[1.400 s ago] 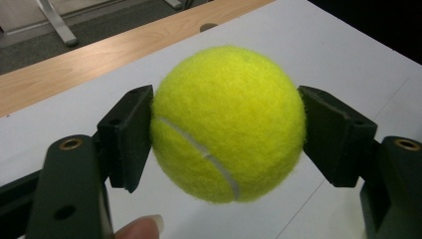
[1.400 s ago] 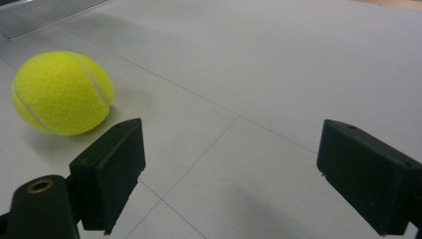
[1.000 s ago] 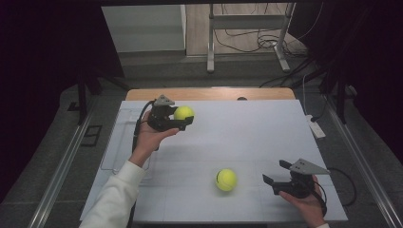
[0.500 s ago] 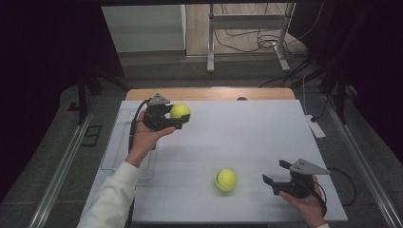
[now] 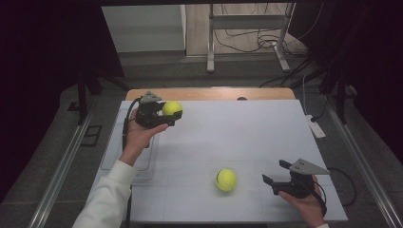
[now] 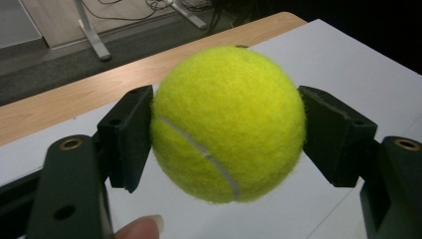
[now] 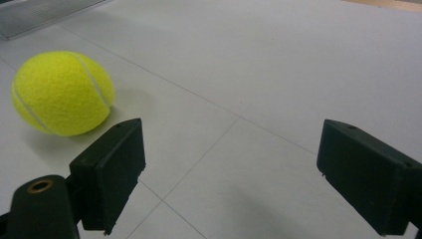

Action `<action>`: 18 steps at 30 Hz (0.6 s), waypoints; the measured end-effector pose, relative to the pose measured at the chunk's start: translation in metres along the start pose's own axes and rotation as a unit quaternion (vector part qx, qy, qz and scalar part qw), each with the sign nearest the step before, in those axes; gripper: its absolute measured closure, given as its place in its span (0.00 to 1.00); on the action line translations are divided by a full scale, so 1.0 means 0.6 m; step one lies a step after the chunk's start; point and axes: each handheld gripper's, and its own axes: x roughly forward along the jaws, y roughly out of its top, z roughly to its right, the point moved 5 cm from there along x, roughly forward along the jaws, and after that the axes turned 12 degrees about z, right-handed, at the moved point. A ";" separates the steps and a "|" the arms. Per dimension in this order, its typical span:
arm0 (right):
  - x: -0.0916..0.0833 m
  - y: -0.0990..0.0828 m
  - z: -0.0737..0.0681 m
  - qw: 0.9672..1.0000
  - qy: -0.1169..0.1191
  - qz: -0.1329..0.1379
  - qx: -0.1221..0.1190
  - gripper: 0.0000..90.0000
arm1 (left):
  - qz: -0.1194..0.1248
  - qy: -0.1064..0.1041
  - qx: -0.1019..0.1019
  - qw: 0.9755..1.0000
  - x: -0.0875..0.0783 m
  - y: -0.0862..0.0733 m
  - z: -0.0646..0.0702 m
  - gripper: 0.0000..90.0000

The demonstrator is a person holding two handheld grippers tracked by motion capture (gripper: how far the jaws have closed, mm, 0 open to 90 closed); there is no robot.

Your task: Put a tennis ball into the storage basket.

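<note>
One tennis ball (image 5: 172, 108) sits clamped in your left tool (image 5: 164, 114), both pads pressing its sides, raised over the table's (image 5: 247, 133) far left corner. The second ball (image 5: 226, 180) rests on the table near its front edge, just beside your right tool (image 5: 274, 176), whose jaws stand wide apart, holding nothing.

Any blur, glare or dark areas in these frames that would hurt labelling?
High view: white table evenly lit, surroundings nearly black. Left gripper view: held tennis ball sharp, background floor soft, no glare. Right gripper view: loose tennis ball slightly stretched by the lens near the edge, soft shadow beside it; jaws sharp.
</note>
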 end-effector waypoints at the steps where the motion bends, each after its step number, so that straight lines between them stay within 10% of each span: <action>1: 0.000 0.000 0.000 1.000 0.000 0.000 0.000 0.13 | 0.000 0.002 -0.001 1.000 -0.001 0.000 -0.003 0.31; 18: 0.000 0.000 0.000 1.000 -0.001 0.000 0.000 0.13 | -0.003 0.035 -0.010 0.999 -0.019 -0.003 -0.045 0.31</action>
